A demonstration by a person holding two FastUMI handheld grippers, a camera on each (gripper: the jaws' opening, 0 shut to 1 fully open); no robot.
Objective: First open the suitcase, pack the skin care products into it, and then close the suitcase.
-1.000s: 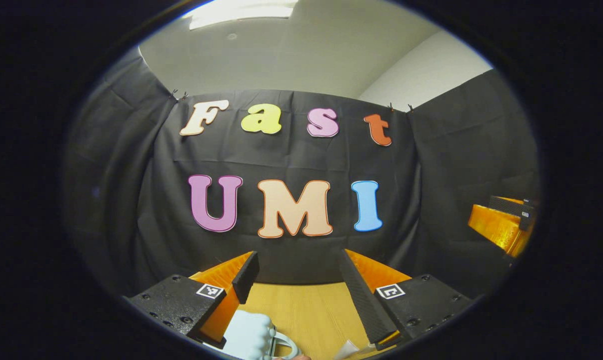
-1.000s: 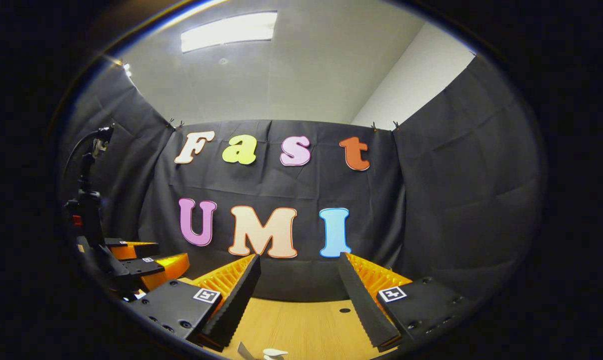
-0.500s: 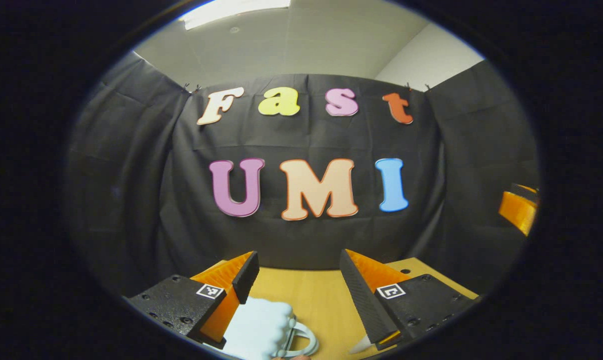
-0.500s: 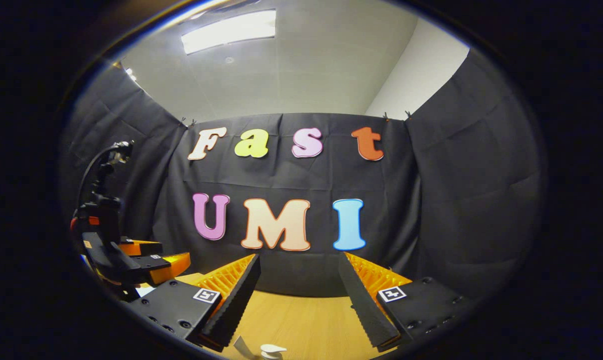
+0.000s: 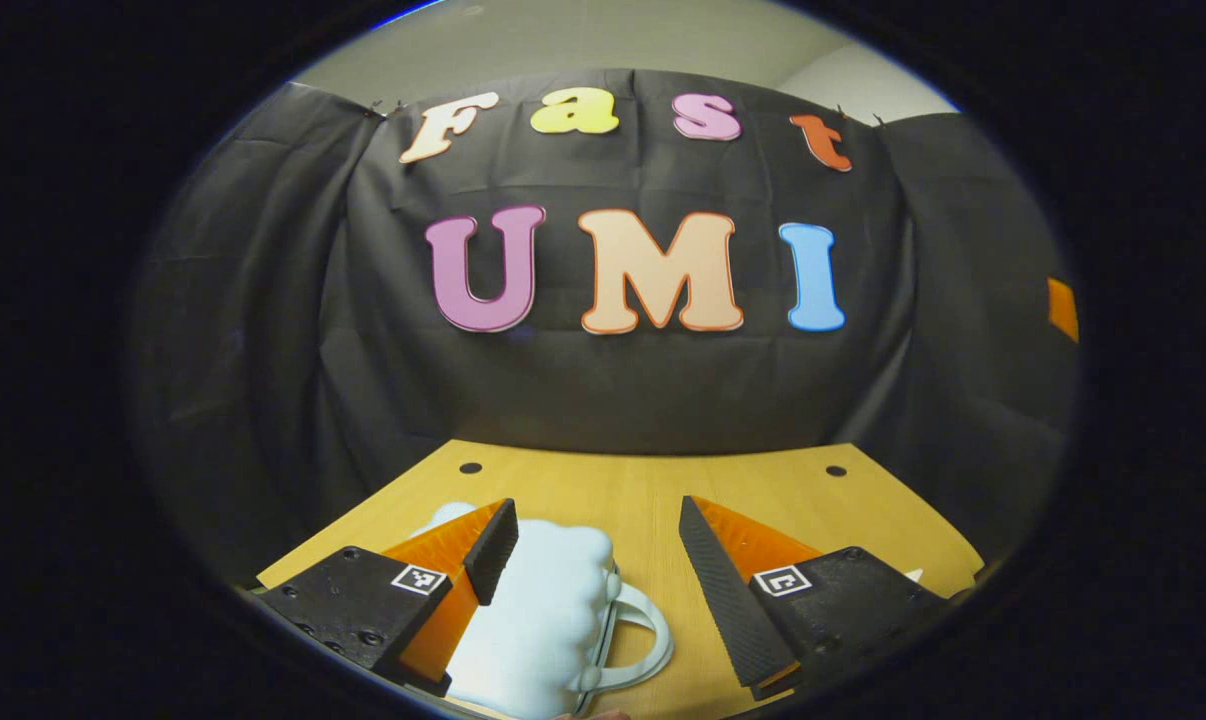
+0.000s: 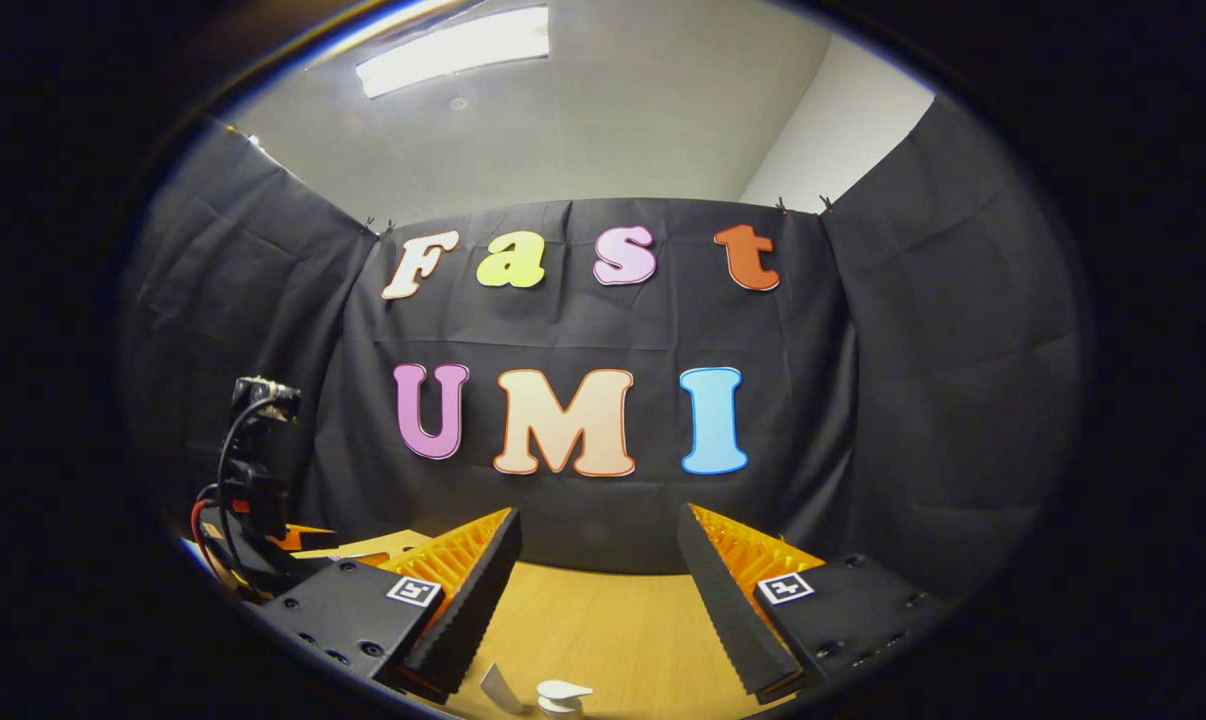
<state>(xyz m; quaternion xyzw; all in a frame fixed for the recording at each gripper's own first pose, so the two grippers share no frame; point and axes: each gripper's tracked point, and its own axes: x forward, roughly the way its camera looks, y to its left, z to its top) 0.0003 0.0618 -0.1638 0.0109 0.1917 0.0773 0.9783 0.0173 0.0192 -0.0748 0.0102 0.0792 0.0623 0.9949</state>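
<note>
A small pale-blue suitcase (image 5: 543,620) with a looped handle (image 5: 648,640) lies shut on the wooden table (image 5: 643,490) in the left gripper view. It lies low between the fingers and partly behind the left one. My left gripper (image 5: 595,515) is open above it and touches nothing. In the right gripper view my right gripper (image 6: 598,520) is open over the table (image 6: 603,620). Two small white pieces (image 6: 561,692), perhaps tops of skin care products, peek up at the bottom edge below its fingers.
The left gripper's body with its cable (image 6: 253,470) stands at the left of the right gripper view. An orange sliver of the right gripper (image 5: 1062,308) shows at the far right. Two holes (image 5: 470,467) mark the table's far edge near the black cloth wall.
The left gripper's view has tipped downward, bringing much more of the table and suitcase into sight. The right gripper's view shifted slightly, and the left gripper sank lower in it.
</note>
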